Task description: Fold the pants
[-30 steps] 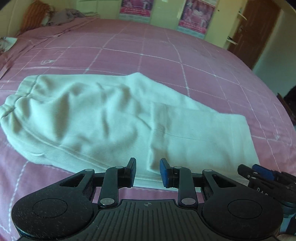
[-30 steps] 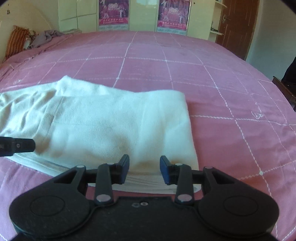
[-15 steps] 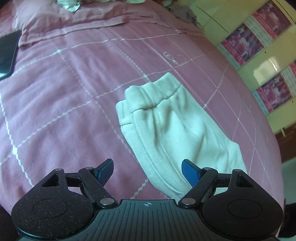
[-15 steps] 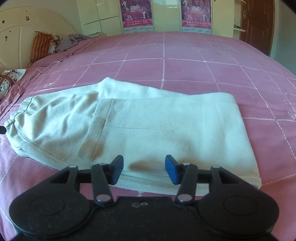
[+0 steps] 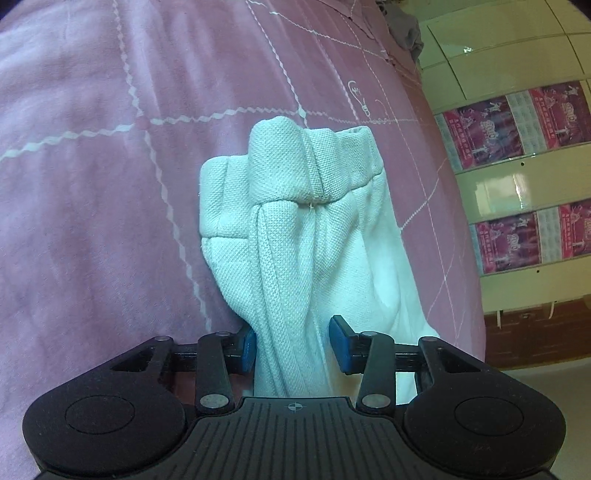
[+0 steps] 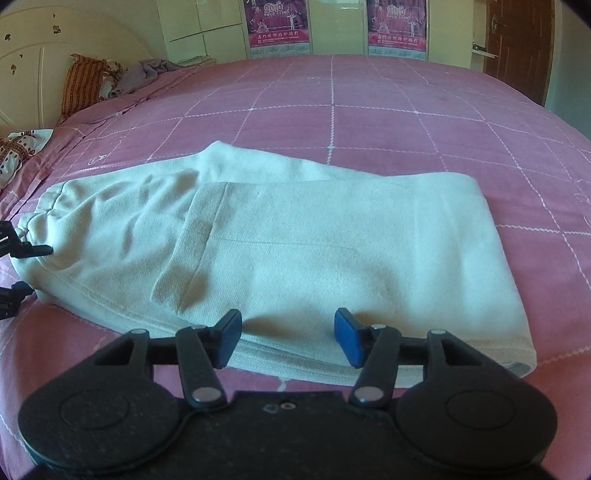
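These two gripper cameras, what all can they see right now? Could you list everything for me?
pants: one, white, lying half-folded on the bed, waistband end to the left
bedspread: one, pink with a white grid, under the pants
pillow: one, orange striped, by the headboard at far left
grey cloth: one, crumpled beside the pillow
posters: two, purple-pink, on the pale cupboard doors behind the bed
door: one, brown wood, far right
left gripper: one, black with blue pads, open, its fingers either side of a bunch of the pants' waistband end
right gripper: one, black with blue pads, open, over the near edge of the pants
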`<state>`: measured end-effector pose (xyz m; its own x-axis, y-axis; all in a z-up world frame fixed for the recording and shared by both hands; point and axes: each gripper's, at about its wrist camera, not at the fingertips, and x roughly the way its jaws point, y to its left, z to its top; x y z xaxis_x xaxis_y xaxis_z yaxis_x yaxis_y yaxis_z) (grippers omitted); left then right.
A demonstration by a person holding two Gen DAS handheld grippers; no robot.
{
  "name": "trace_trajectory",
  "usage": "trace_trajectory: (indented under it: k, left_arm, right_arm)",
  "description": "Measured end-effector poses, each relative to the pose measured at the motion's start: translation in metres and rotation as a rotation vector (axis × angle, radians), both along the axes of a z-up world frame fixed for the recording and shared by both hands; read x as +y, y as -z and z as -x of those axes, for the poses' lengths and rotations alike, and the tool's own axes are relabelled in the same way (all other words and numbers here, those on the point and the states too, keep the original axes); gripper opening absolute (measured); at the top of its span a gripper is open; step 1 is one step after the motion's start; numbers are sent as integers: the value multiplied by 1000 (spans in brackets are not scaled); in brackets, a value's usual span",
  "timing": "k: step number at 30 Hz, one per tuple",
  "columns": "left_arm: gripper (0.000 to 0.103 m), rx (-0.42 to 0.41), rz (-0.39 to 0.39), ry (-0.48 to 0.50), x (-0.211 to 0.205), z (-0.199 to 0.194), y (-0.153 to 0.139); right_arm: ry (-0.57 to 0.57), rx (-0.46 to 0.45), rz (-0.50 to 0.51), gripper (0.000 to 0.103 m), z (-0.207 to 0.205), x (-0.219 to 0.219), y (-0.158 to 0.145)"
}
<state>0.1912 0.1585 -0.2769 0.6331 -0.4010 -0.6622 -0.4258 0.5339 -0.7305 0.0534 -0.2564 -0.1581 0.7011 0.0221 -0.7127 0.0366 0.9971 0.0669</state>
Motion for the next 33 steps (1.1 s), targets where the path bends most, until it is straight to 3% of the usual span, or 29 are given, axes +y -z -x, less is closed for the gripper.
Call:
trace_trajectory:
  k: [2, 3, 6, 8, 10, 12, 13, 16, 18, 22, 26, 28, 30, 33]
  left_arm:
    - [36, 4, -15, -9, -4, -6, 0]
    - [27, 4, -31, -14, -5, -6, -2]
    - [21, -35, -70, -27, -10, -1, -15]
    - [20, -107, -149, 0, -20, 2, -41]
    - [20, -224, -309, 89, -46, 0, -80]
    - [20, -341, -422, 185, -77, -2, -117]
    - [20, -398, -472, 236, -96, -2, -134]
    - [20, -539, -573, 404, -154, 10, -173]
    - [20, -595, -619, 508, -195, 19, -182]
    - [20, -628, -703, 738, -280, 47, -171]
    - [21, -529, -786, 973, -351, 76, -134]
    - [28, -488, -832, 1027, -365, 86, -124]
    - [31, -525, -863, 1054, -370, 111, -133]
    - [40, -570, -805, 1047, -354, 125, -158]
  right_arm:
    - [2, 5, 5, 56, -2, 1, 0]
    - [3, 6, 5, 55, -4, 1, -1]
    - [21, -22, -15, 55, -9, 1, -10]
    - [12, -24, -19, 55, -16, 5, -14]
    - [-7, -7, 11, 55, -24, 13, -9]
    - [-60, 90, 62, 57, -34, 23, 12]
    - [-82, 79, 97, 57, -33, 26, 14]
    - [-68, 99, -4, 53, -36, 11, 4]
    - [-1, 47, -88, 54, -26, -12, -6]
    - [111, -39, -148, 55, 2, -64, -22]
    - [219, -63, -180, 56, 26, -120, -26]
    - [269, -58, -236, 57, 36, -145, -23]
    - [287, -60, -282, 57, 46, -159, -23]
    - [264, -88, -312, 66, 55, -164, -25]
